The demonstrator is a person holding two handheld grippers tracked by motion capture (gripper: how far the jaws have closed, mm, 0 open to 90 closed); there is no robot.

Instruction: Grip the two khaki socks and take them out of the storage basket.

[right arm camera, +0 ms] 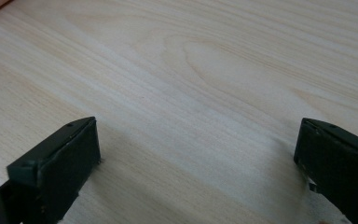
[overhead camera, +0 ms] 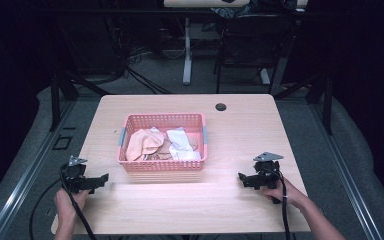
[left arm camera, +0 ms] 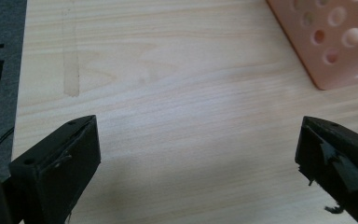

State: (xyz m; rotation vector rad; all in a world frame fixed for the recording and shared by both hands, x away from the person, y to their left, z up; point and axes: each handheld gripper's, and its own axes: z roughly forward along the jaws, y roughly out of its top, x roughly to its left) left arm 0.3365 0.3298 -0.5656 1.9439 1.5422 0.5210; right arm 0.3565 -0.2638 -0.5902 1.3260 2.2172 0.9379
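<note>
Grippers wait low at the near table edge, left gripper (overhead camera: 101,178) and right gripper (overhead camera: 241,177) both spread wide, holding nothing. Between them, farther back, sits the pink basket (overhead camera: 162,165) of cloths (overhead camera: 145,141). Likely next: reaching in.

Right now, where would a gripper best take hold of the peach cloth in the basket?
Probably from above, pinching the raised fold of the peach cloth. It lies crumpled in the left half of the pink basket, whose walls block side approaches. The left gripper is nearer.

grey carpet floor (overhead camera: 170,70) — dark room
</note>
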